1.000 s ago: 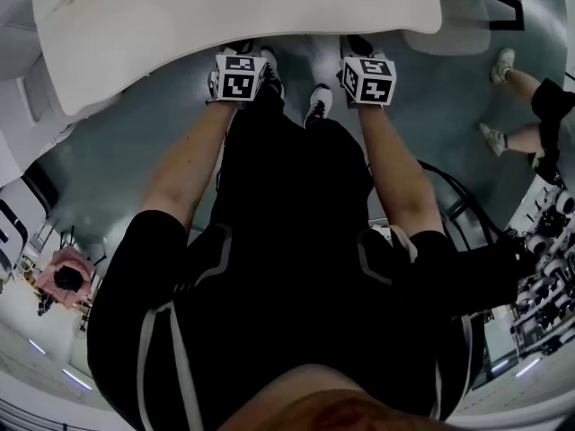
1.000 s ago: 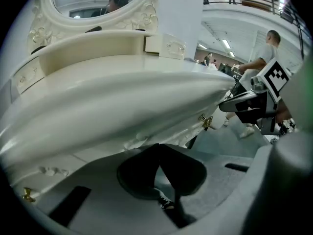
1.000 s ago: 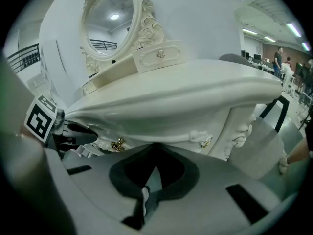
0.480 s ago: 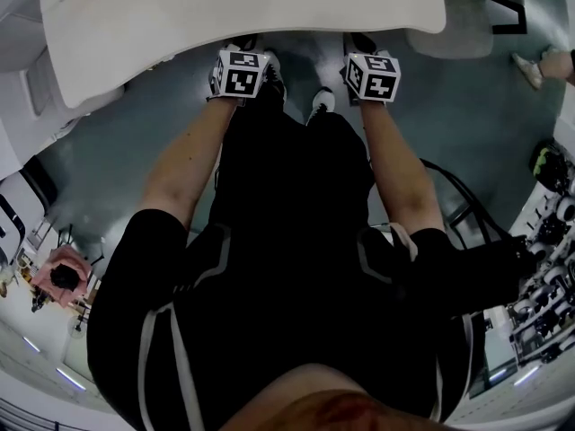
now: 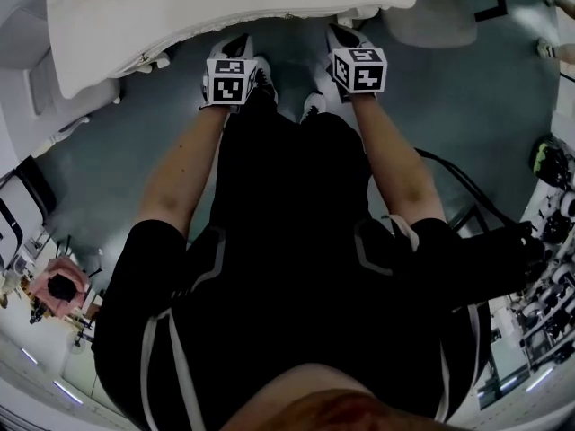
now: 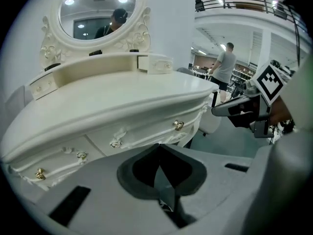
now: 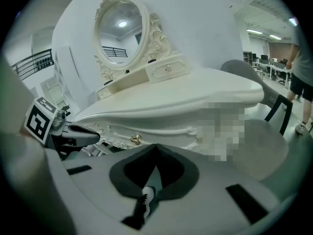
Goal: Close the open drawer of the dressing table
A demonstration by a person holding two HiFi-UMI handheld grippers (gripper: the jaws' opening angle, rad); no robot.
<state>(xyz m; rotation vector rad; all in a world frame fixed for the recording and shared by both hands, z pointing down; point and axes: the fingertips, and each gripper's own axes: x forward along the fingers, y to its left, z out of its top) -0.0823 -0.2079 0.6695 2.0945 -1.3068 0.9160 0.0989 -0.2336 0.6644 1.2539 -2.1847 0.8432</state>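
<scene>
The left gripper (image 6: pixel 157 151) and right gripper (image 7: pixel 155 151) both have jaws closed on nothing, probably to push as blunt tips; the drawer (image 6: pixel 146 131) sits under the table (image 6: pixel 122 94) top just ahead, not yet touched.

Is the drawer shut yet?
It looks done: the drawer fronts on the dressing table sit flush, none sticking out. Nothing is in hand: the left claw and the right claw are shut, empty, and not touching the table. Nothing seems left.
</scene>
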